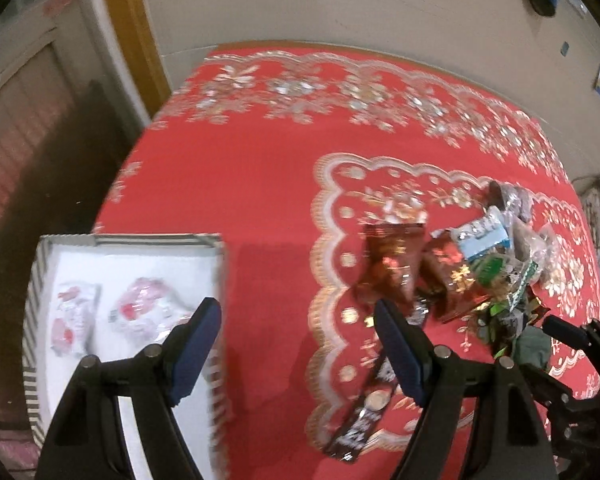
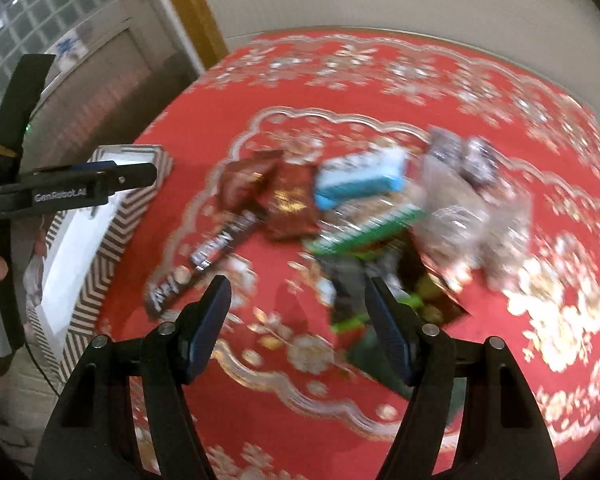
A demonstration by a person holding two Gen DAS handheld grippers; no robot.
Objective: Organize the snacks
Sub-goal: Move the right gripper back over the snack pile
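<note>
Snacks (image 2: 364, 216) in crinkly foil wrappers, embroidered red cloth (image 1: 240, 168), striped box (image 1: 34, 320), both claws (image 1: 298, 344) (image 2: 298, 320) spread, empty

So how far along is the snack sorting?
Early. Two red-and-white packets already lie in the striped white box. The left gripper and right gripper are open and empty. The mixed wrapper pile remains on the red tablecloth.

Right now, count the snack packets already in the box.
2: both red-and-white packets lie side by side on the floor of the box, one left, one right. The gripper's finger may hide more.
</note>
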